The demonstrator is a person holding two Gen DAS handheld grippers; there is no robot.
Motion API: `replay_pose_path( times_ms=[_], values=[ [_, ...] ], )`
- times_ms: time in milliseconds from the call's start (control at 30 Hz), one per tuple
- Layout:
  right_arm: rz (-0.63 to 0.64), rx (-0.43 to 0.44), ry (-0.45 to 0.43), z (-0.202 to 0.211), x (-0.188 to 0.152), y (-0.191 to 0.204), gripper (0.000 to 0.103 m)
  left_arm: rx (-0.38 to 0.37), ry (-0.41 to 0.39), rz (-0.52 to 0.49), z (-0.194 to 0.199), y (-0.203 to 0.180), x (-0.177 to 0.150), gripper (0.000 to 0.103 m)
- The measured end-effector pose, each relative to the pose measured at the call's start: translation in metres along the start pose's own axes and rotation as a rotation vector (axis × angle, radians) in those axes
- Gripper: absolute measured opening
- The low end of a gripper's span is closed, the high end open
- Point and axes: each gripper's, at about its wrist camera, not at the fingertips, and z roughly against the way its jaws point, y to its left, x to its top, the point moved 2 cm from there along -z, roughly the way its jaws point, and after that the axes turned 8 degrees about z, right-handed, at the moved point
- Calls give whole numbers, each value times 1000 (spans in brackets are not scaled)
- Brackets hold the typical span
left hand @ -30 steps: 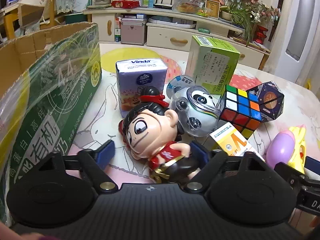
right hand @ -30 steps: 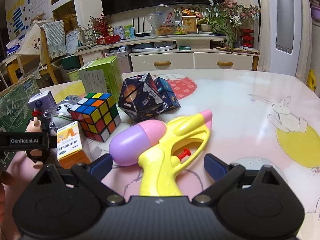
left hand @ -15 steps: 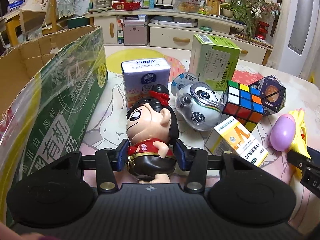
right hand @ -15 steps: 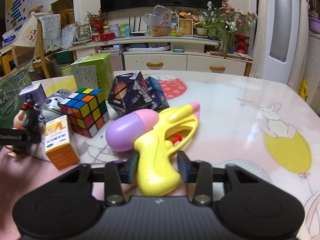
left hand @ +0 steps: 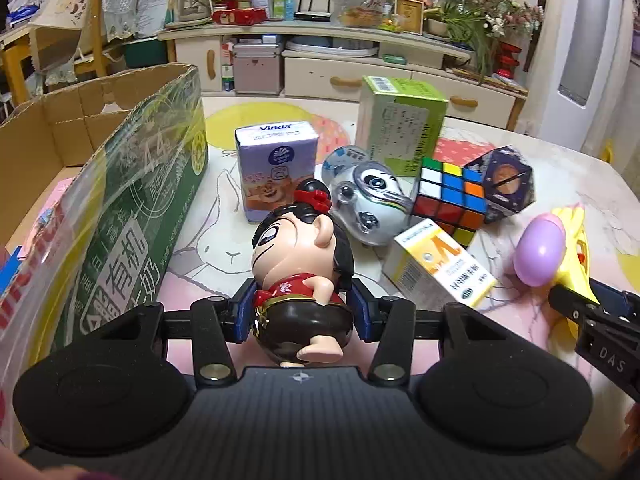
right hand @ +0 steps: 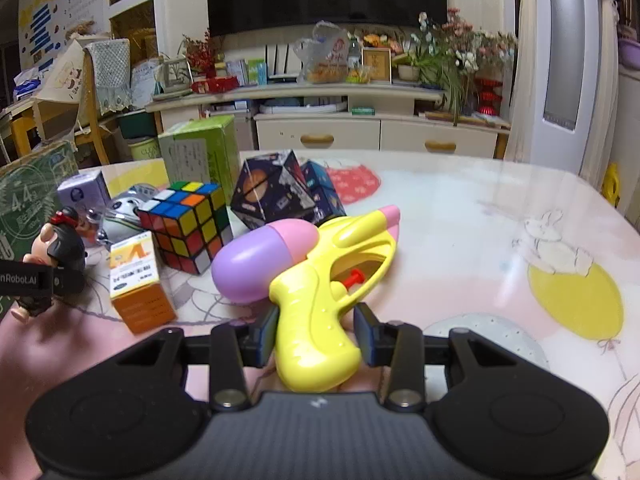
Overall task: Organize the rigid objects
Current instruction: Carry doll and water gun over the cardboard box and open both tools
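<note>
Both grippers clamped on toys beside the open cardboard box (left hand: 132, 184).
Grasp step complete: right gripper (right hand: 316, 334) pinches the water pistol (right hand: 320, 280) by its grip on the table; left gripper (left hand: 302, 314) pinches the doll (left hand: 300, 264). Next, probably, lifting each clear of neighbouring clutter toward the box.

We hold our left gripper (left hand: 302, 314) tilted down toward the table, its blue pads pressed on both sides of the doll figure (left hand: 300, 264). Our right gripper (right hand: 316, 334) also angles downward, its jaws clamped on the handle of the yellow water pistol (right hand: 320, 292). The two grippers sit near each other, side by side
</note>
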Motion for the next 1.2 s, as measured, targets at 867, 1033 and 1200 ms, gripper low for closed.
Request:
replay_pose_path(
  times_ms=[867,1033,1200],
  values=[
    [93,32,-100,49,14,43,39,-137,-44,14,45,6,6,58],
    [131,49,-145,67,24,60,39,-169,-65,20,56,9,10,58],
    [185,47,-194,84,36,77,39,-186,-93,36,67,16,14,58]
  ],
)
